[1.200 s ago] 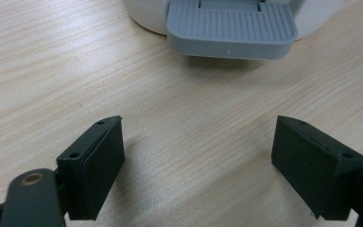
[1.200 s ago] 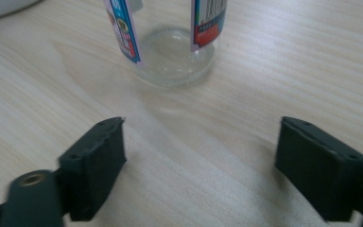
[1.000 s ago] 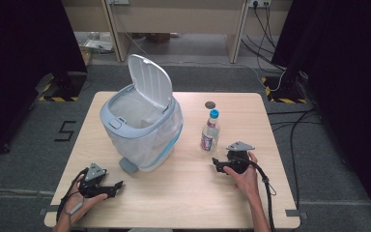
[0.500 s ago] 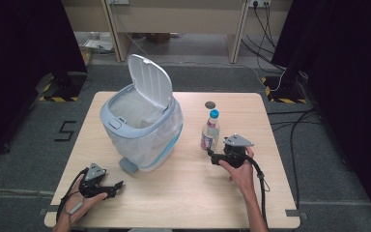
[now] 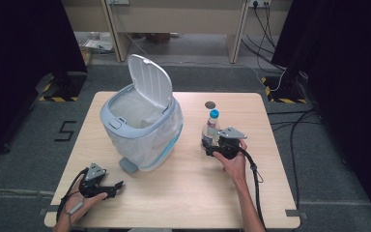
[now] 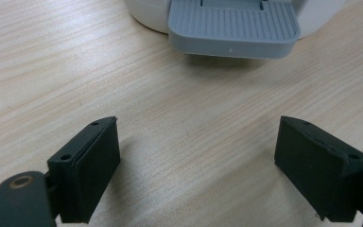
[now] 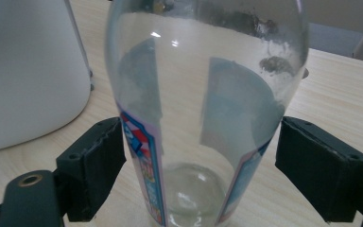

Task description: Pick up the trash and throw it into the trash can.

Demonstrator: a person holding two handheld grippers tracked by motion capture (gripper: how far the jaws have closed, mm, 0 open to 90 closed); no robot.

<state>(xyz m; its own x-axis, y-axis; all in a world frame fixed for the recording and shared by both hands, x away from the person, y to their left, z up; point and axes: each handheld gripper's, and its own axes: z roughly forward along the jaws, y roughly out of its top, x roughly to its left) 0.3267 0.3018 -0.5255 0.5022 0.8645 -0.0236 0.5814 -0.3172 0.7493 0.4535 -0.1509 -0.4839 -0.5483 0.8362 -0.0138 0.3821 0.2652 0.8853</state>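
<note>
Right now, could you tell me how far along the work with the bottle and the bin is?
Done: the bin stands with its lid up. In hand: the right tongs sit open around the upright bottle, pads apparently not yet pressing. Left: closing, lifting and, presumably, dropping it in the bin. The left tongs rest open near the pedal.

On the table (image 5: 183, 203) stand 1 clear bottle (image 5: 210, 130) with 1 blue cap (image 5: 214, 114) and 1 white pedal bin (image 5: 142, 130) with 1 raised lid (image 5: 149, 79). 2 hand-held grippers: left gripper (image 5: 116, 186), right gripper (image 5: 207, 147).
</note>
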